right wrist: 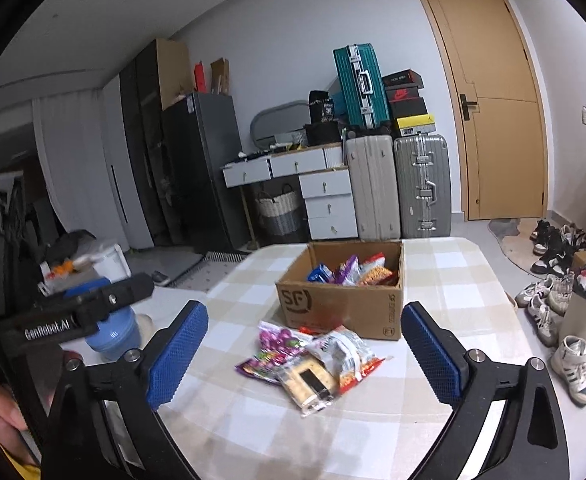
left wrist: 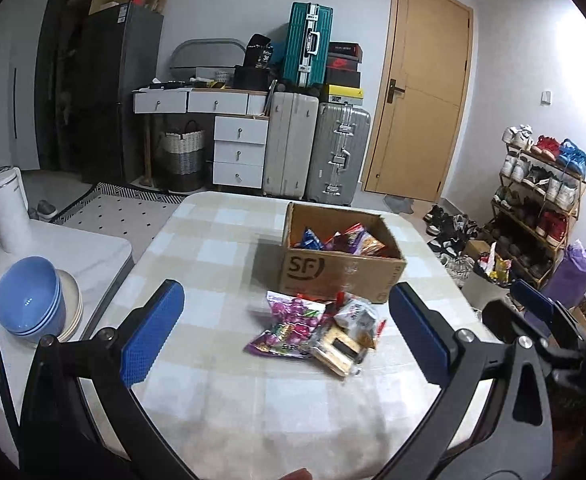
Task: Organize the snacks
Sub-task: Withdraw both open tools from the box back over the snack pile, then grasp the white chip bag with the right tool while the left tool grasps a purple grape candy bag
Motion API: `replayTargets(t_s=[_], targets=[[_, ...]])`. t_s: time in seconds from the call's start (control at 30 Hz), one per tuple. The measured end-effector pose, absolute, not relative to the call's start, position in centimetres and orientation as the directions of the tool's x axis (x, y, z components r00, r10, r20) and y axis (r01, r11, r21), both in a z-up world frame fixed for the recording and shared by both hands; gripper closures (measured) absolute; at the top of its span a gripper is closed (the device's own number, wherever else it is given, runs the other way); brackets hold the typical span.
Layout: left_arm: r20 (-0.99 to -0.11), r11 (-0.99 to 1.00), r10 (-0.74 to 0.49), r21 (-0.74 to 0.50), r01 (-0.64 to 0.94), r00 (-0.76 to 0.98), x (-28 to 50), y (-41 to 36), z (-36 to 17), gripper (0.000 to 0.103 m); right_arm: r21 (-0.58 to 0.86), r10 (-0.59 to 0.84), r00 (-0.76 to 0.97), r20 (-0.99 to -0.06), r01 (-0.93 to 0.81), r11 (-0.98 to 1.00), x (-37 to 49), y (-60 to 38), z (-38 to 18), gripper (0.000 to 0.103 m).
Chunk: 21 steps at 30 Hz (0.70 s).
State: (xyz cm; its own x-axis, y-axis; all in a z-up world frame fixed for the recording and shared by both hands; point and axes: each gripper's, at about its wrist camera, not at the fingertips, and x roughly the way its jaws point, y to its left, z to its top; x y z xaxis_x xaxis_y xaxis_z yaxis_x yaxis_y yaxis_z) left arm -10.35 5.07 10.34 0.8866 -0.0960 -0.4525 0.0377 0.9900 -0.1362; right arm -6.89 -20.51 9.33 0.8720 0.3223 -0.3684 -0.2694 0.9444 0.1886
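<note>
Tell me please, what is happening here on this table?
A person holds a claw in each hand and is sorting snacks. Both the left claw and the right claw are open and empty, above the checked table. A small pile of snack packets lies loose before the cardboard box, which already holds several packets.

Both cameras look forward along their own fingers, tilted down over the checked table (left wrist: 221, 400), facing the far wall and the door (left wrist: 421, 92). The left wrist view sits left of the snack pile (left wrist: 317, 332), which lies at about 12 o'clock, near; the other gripper shows at 3 o'clock. The right wrist view looks from further right, with the pile (right wrist: 313, 364) near at 12 o'clock. Both share the table, pile, cardboard box (right wrist: 345, 304) and suitcases.
</note>
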Motion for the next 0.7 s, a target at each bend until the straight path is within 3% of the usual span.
replayTargets(t_s=[0.23, 0.4, 0.7], targets=[[-0.468, 0.990, -0.072, -0.138, 0.008, 0.881, -4.5, 5.5, 4.8, 0.001, 0.178, 0.319, 0.857, -0.405, -0.269, 0.947, -2.6, -20.4, 4.8, 0.003], [-0.538, 0.990, -0.097, -0.139, 0.026, 0.838, -0.6, 4.1, 2.1, 0.001, 0.175, 0.313, 0.840, -0.443, -0.262, 0.949, -0.3, -20.4, 1.8, 0.003], [-0.467, 0.999, -0.048, -0.021, 0.044, 0.883, -0.6, 1.2, 2.3, 0.001, 0.179, 0.331, 0.832, -0.444, -0.280, 0.943, 0.1, -20.4, 1.1, 0.003]])
